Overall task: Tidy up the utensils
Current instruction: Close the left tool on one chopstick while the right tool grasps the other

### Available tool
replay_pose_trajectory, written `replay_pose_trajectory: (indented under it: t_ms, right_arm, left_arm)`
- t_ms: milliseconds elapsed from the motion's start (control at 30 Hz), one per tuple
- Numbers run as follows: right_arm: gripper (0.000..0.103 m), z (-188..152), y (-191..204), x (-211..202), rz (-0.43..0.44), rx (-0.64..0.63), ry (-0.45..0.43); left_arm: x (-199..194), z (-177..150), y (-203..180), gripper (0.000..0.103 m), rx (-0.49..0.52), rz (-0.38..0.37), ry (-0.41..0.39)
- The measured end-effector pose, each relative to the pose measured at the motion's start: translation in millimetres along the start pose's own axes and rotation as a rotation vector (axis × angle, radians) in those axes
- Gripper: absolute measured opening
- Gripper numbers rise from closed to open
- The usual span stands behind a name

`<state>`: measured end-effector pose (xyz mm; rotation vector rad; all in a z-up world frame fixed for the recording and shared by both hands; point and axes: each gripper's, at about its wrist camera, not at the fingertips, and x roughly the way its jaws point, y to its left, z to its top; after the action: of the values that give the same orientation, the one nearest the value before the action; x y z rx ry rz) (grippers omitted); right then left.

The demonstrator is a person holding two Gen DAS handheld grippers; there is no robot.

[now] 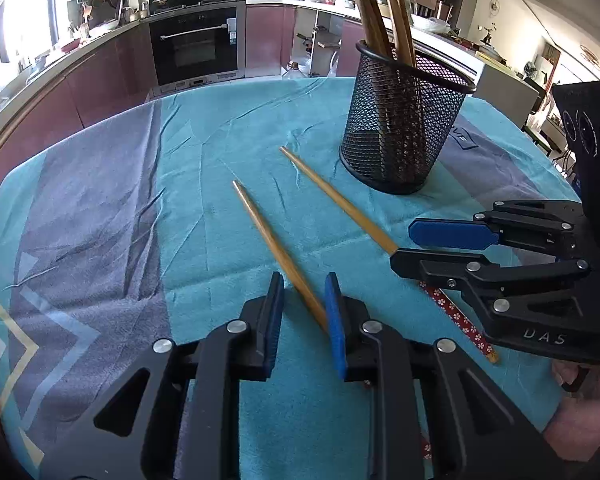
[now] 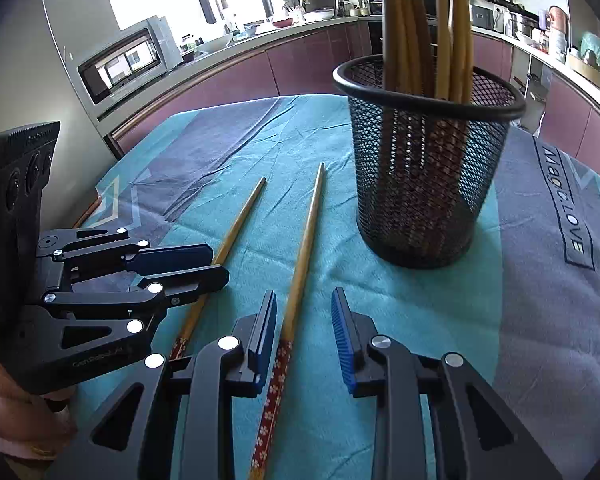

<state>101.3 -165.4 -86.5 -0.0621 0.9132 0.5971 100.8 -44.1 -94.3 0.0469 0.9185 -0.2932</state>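
Observation:
Two bamboo chopsticks with red flowered ends lie side by side on the teal cloth point(image 1: 204, 140). My left gripper point(image 1: 304, 292) is open, with the left chopstick point(image 1: 268, 236) between its jaws, against the right blue pad and apart from the left one. My right gripper point(image 2: 304, 308) is open too. The right chopstick point(image 2: 308, 232) lies between its jaws, close to the left pad. A black mesh cup point(image 1: 400, 132) with several chopsticks upright in it stands just beyond them. Each view shows the other gripper from the side: the right gripper point(image 1: 404, 244) and the left gripper point(image 2: 218, 260).
The cloth point(image 2: 540, 280) has grey bands at both sides. Kitchen counters and an oven point(image 1: 198, 46) run behind the table, with a microwave point(image 2: 128, 60) off its far left corner. A hand point(image 2: 16, 416) holds the left gripper's handle.

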Motion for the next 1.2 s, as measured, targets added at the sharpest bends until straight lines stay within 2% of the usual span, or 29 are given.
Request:
replay_pose_trajectory:
  t_ms: [267,333,467,700,1200]
  right_arm:
    - [0.025,11.9,8.3,13.7,-0.031,-0.034,-0.005]
    - [0.018,14.0,9.4,16.2,-0.05,-0.043,-0.008]
    - [0.012,15.9,8.8,18.0,-0.063,-0.041,-0.01]
    - [0.006,15.7,4.8,18.0,-0.048,-0.013,-0.012]
    - [0.005,9.3,-1.0,-3.2,0.041,0.044,-0.042]
  left_arm:
    - [5.9,5.8,2.0,0.02,-0.017,0.018,-0.006]
    - [6.5,6.7,2.0,0.02,-0.022,0.019,-0.007]
    - [7.3,8.0,1.4,0.017,-0.029,0.024,-0.011]
    - [6.0,6.3,3.9,0.015,-0.051,0.019,-0.015]
    - [0.0,5.0,4.8,0.008,-0.078,0.006,-0.024]
